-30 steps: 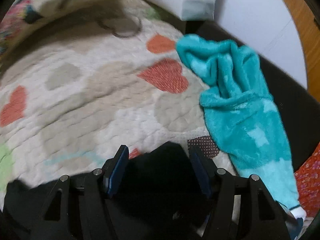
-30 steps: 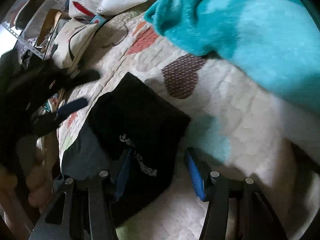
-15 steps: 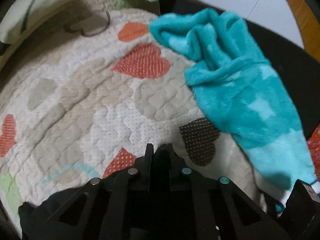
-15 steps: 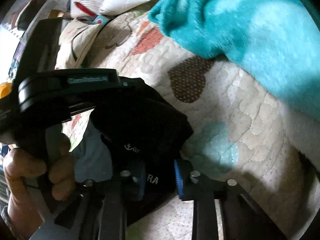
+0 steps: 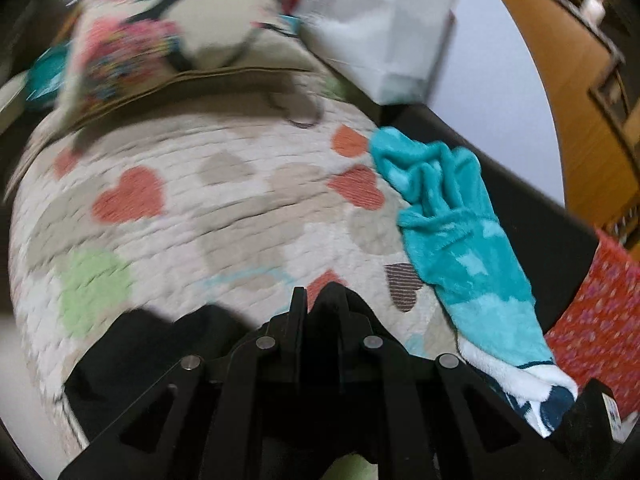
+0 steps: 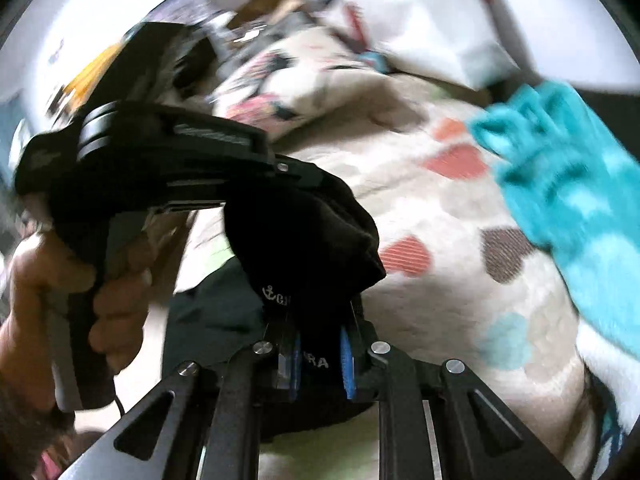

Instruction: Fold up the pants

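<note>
Heart-print quilt (image 5: 248,216) under black pants (image 6: 312,240), left gripper (image 5: 316,300) jaws clamped on them, right gripper (image 6: 320,350) jaws closing on them.

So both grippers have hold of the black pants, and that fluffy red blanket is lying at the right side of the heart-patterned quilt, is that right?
Nearly. The fluffy blanket is teal, not red, as the left wrist view shows. The rest holds: it lies at the right side of the heart-patterned quilt, and the left gripper and right gripper both grip the black pants.

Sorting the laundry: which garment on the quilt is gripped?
The black pants, clamped by both grippers; the turquoise fleece garment lies untouched at the quilt's edge.
</note>
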Tool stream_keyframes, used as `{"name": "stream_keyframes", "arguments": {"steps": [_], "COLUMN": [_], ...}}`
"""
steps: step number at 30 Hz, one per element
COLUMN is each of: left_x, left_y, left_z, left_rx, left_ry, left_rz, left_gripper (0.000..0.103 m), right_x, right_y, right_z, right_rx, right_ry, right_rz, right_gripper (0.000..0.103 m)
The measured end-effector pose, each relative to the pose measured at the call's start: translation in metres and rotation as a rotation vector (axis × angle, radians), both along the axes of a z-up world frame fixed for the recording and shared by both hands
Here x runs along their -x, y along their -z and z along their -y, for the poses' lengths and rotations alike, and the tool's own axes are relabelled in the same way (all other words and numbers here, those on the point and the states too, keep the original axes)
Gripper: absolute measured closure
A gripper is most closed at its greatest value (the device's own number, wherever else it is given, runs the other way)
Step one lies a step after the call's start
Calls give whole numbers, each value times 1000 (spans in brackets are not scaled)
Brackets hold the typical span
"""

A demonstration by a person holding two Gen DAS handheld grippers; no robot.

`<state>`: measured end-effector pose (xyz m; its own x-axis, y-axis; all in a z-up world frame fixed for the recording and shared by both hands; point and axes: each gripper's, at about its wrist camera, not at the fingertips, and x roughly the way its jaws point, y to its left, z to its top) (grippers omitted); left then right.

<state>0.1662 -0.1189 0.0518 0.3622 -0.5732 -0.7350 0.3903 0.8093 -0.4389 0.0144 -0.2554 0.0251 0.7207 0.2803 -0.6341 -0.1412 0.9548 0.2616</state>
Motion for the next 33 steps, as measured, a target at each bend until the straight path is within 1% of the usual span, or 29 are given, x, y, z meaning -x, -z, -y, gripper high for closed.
{"name": "stream_keyframes", "arguments": {"steps": [3,7,10,15,19,23,24,26,27,28,29,30,31,33], "left_x": [9,21,26,31,37,41,42,46,48,51,53,56,58,63], "left_y": [8,22,34,58,74,86,90,95,97,99,102,105,108,116], "left_z": [-39,-93,-122,-162,-185,-208,-215,-223,-225,-228,-230,-233,-236,-243], "left_rx": [53,151,207,282,314,343,350,337,324,299,278,259,236,195], "left_ry": [-67,-163,-217,-292,-338,-373,-383,-399,-405,-417,-432,-449,-473,-521], "left_rz": [-21,-49,-70,-109,-128,-154,-166,-183,-188,-197,-209,-225,-250,-298], "left_gripper": [92,92,92,91,91,88,84,80,77,70,66,62,61,59], "right_x": [5,8,14,20,26,34,36,40,40,44,47,51,54,61], "right_y": [-3,-3,1,16,33,47,49,51,51,52,53,54,54,54], "right_z": [-35,-85,-117,-156,-180,-191,-193,-196,-197,-200,-202,-203,-204,-204], "right_rx": [65,171,258,388,479,523,525,507,497,494,496,497,497,499], "right_ry": [-88,-199,-265,-338,-383,-411,-419,-449,-462,-477,-490,-504,-520,-542], "right_rz": [10,25,45,73,85,84,81,64,57,55,53,51,47,45], "right_gripper": [86,86,86,86,86,81,77,59,54,48,42,39,35,34]}}
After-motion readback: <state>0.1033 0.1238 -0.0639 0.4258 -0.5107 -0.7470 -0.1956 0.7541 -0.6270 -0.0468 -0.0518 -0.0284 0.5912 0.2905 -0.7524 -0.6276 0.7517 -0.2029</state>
